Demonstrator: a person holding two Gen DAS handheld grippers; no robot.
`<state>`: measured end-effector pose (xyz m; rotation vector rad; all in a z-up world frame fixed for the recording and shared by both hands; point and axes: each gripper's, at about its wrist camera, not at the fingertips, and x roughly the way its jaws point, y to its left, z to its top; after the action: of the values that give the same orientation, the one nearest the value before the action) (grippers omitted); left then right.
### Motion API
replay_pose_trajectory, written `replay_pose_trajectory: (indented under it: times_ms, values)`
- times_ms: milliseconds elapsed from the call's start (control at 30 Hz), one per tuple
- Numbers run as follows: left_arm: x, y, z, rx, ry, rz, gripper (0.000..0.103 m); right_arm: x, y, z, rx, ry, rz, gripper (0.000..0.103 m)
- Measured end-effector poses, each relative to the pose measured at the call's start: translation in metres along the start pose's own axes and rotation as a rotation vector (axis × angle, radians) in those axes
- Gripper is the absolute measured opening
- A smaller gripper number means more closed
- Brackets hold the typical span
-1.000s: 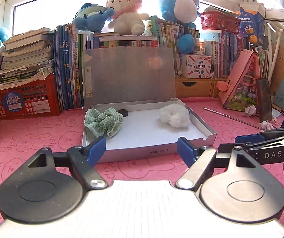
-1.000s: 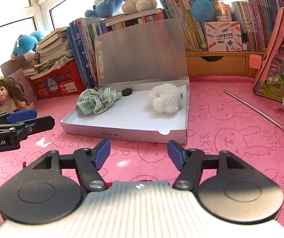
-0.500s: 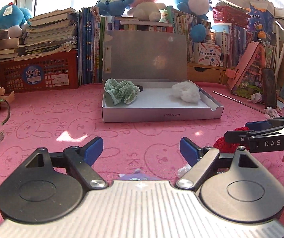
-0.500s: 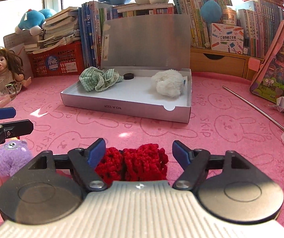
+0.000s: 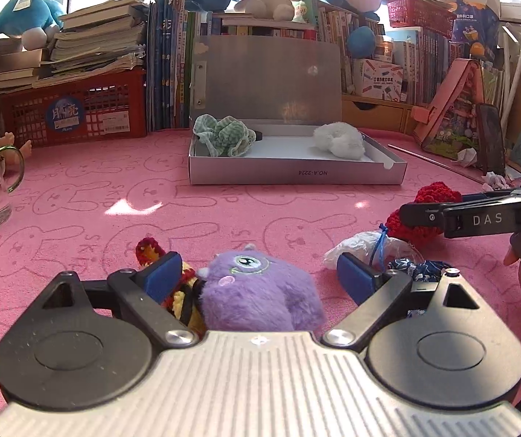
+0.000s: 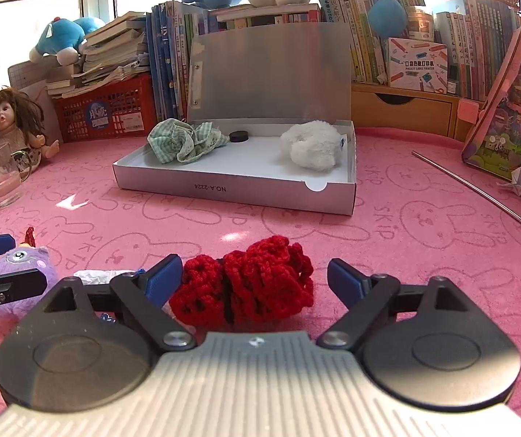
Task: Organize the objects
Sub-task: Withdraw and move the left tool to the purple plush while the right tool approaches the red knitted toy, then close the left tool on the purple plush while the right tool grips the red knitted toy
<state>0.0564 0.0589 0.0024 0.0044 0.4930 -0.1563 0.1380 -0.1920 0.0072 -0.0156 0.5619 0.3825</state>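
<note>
Both grippers are low over the pink mat, each with its jaws spread wide and holding nothing. Between the fingers of the left gripper (image 5: 258, 276) sits the purple plush toy (image 5: 260, 298), filling most of the gap. A yellow and red knitted piece (image 5: 180, 291) lies right against the left finger, close enough that a squeeze could catch it too and lift two things at once, or push the toy sideways.

The right gripper (image 6: 255, 278) frames the red knitted bundle (image 6: 249, 280), which sits nearer its left finger than its right — an uneven close could shove the soft yarn across rather than pinch it, or grab only a loose loop that slips on the way up.

A crumpled white bag (image 5: 366, 244) with a blue tie lies just ahead of the left gripper's right finger and could snag.

The open box (image 6: 224, 191), well ahead of both jaws, already holds a green checked cloth (image 6: 184, 142), a black disc (image 6: 238, 136) and a white fluffy item (image 6: 311, 145).
</note>
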Motion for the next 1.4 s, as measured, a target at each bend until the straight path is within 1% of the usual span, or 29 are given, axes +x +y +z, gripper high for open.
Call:
replay_pose_trajectory:
  times_ms: [200,500,800,900,1000,1100,1233,1333,1400]
  values:
    - [0.003,-0.009,-0.005,0.057,-0.011,0.024,0.095,0.004,0.001,-0.002,0.0,0.004,0.015,0.094]
    - [0.006,-0.018,-0.01,0.108,-0.025,0.049,0.097,0.008,-0.003,-0.003,0.027,0.026,0.039,0.096]
    - [0.006,-0.018,-0.011,0.114,-0.026,0.053,0.098,0.011,0.0,-0.003,0.015,0.041,0.054,0.096]
    - [0.003,-0.017,-0.01,0.096,-0.03,0.059,0.097,0.011,0.001,-0.003,0.006,0.039,0.051,0.096]
    - [-0.003,-0.015,-0.007,0.073,-0.056,0.066,0.095,0.008,0.003,-0.001,-0.003,0.04,0.054,0.095]
    - [-0.008,-0.019,-0.004,0.108,-0.078,0.076,0.093,0.007,0.005,0.002,-0.015,0.04,0.046,0.095]
    - [-0.008,-0.025,-0.007,0.154,-0.069,0.075,0.092,0.007,0.005,0.002,-0.037,0.038,0.013,0.094]
    - [-0.007,-0.027,-0.01,0.163,-0.051,0.068,0.085,0.008,0.005,0.0,-0.049,0.042,0.002,0.093]
    - [-0.009,-0.027,-0.013,0.169,-0.058,0.079,0.079,0.008,0.007,-0.002,-0.067,0.045,-0.004,0.093]
